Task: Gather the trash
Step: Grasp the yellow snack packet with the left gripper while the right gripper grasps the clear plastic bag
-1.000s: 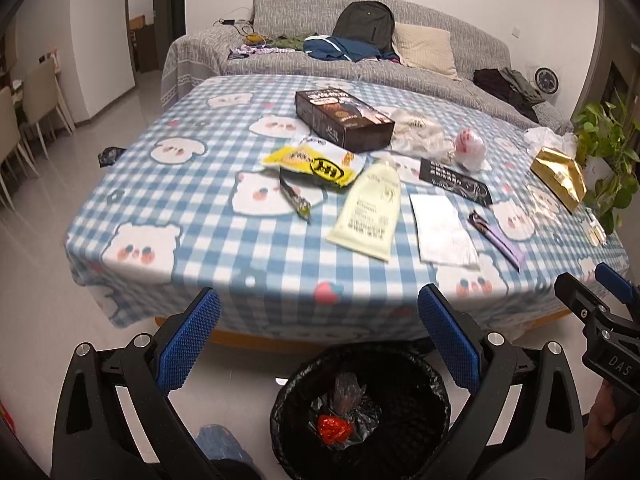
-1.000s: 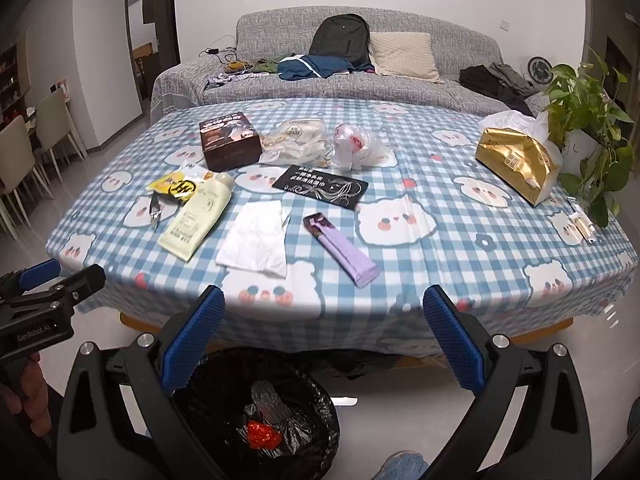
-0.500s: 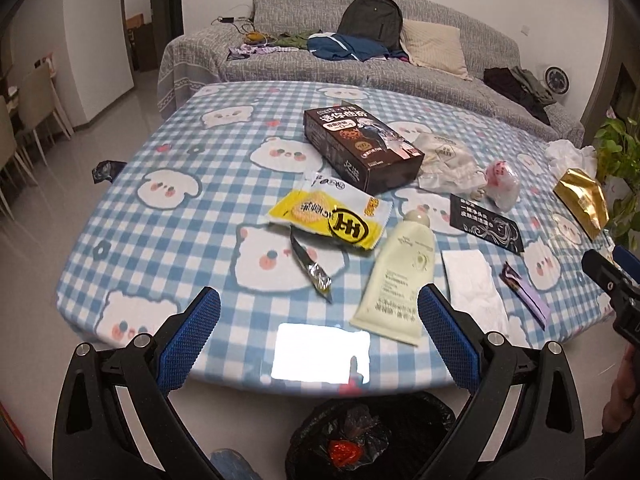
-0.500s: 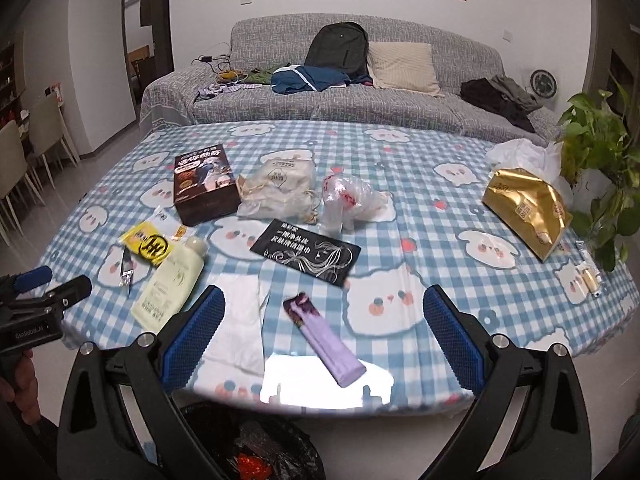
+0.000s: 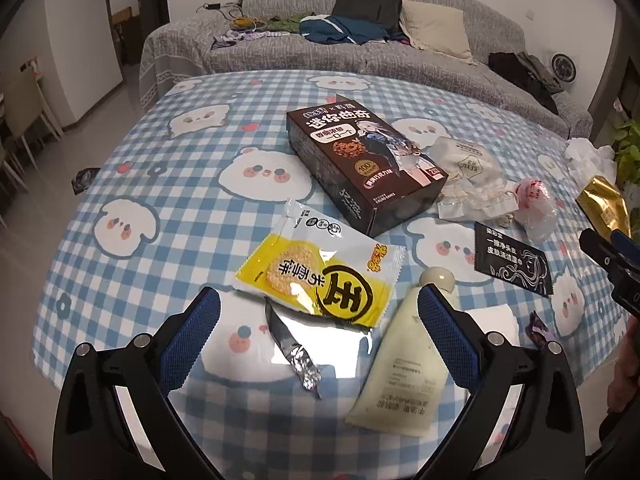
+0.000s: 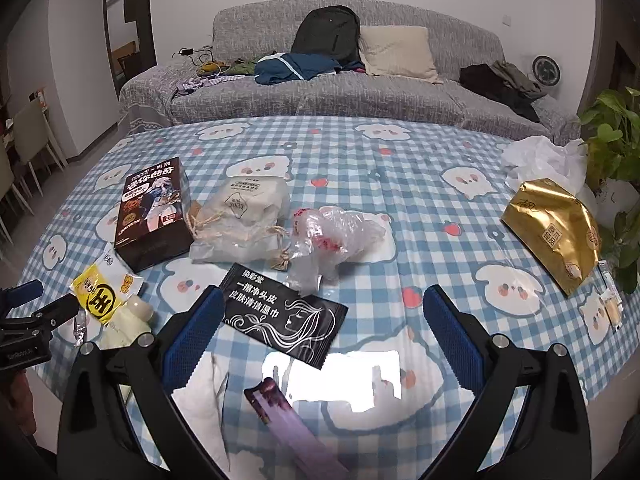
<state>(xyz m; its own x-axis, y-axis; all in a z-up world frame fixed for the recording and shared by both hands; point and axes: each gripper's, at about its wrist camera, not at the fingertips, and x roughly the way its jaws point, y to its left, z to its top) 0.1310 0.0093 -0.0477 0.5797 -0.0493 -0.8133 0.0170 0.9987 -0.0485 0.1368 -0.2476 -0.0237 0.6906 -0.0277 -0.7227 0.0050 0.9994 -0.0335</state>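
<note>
- Blue-and-white checked cloth covers the surface (image 5: 168,184), and the trash lies scattered over it: a yellow snack wrapper (image 5: 320,276), a torn foil strip (image 5: 294,350), a cream tube (image 5: 404,368), a brown biscuit box (image 5: 364,168), a black wipe sachet (image 6: 284,314), a white tissue (image 6: 200,404), a purple wrapper (image 6: 292,420) and a crumpled clear bag (image 6: 328,236).
- The step in hand looks like reaching for the first piece.
- For the left claw (image 5: 320,336), the foil strip at 6 o'clock of the yellow snack wrapper is the closest thing; it is thin and flat, so I would come in low, straddle it across its narrow width and pinch without snagging the cloth.
- For the right claw (image 6: 320,336), the black wipe sachet lies between the blue pads; lifting it by an edge at 12 o'clock would suit.
- Left claw: spread wide, holding nothing, and not clearly touching anything.
- Right claw: likewise wide apart and empty, poised above the black wipe sachet and the purple wrapper.
</note>
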